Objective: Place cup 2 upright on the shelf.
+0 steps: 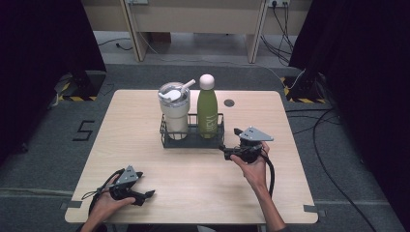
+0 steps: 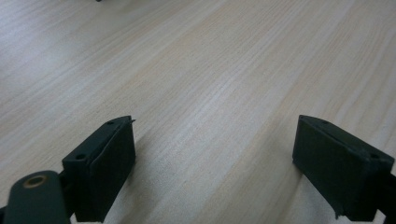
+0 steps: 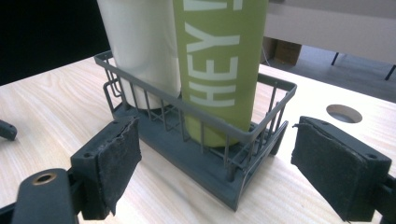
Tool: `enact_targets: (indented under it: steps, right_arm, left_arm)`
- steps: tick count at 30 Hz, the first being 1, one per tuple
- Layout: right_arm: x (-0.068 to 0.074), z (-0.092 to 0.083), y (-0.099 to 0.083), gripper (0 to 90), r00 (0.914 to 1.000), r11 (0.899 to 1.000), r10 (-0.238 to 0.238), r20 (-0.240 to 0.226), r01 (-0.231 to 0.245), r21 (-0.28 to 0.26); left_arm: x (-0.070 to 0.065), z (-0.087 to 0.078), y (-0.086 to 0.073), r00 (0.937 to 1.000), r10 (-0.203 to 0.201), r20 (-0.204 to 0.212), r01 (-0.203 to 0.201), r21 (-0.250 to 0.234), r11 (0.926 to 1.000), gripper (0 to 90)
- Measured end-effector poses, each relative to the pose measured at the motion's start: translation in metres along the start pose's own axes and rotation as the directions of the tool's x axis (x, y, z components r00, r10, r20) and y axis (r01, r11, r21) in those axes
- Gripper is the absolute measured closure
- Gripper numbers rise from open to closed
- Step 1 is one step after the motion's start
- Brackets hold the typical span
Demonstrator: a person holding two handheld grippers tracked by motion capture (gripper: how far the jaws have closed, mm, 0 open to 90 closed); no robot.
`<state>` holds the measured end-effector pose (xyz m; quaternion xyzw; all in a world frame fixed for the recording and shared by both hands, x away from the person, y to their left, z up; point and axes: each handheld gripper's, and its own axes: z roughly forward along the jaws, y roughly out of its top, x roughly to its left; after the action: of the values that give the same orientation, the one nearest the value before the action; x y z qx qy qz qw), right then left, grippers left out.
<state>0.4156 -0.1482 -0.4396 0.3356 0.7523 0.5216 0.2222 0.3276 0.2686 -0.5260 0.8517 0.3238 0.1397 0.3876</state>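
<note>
Even overhead light on the table (image 1: 193, 164), dark surroundings, soft shadows, slightly blurry pictures.

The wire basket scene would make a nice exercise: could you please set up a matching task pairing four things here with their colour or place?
Things:
1. bottle
2. tumbler
3. wire basket
4. left gripper

Descriptions:
A. dark grey, holding two drink containers
B. near the table's front left corner, jaws open over bare wood
C. green with a pale pink cap
D. cream-white, with a lid and straw

Pairs: 1-C, 2-D, 3-A, 4-B
</note>
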Motion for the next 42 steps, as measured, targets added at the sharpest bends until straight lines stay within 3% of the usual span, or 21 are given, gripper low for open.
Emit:
enact_targets:
  steps: [23, 29, 31, 42]
  right_arm:
    - [0.009, -0.023, -0.017, 15.2, 1.0000, 1.000, -0.004, -0.006, 0.004, 0.007]
    - [0.011, -0.029, -0.024, 15.2, 1.0000, 1.000, -0.007, -0.003, 0.007, 0.028]
    - [0.013, -0.030, -0.026, 15.3, 0.9996, 0.999, -0.028, 0.005, 0.028, 0.031]
    - [0.016, -0.035, -0.039, 15.2, 0.9999, 0.998, -0.012, -0.009, 0.012, 0.058]
  left_arm:
    - [0.000, 0.000, 0.000, 1.0000, 0.000, -0.001, 0.000, 0.001, 1.0000, 12.6]
    - [0.000, 0.000, 0.000, 1.0000, -0.001, -0.001, 0.001, 0.001, 1.0000, 12.6]
    - [0.000, 0.000, 0.000, 1.0000, -0.001, -0.002, 0.001, -0.001, 1.0000, 12.6]
    - [0.000, 0.000, 0.000, 1.0000, 0.000, -0.002, 0.000, 0.000, 1.0000, 12.6]
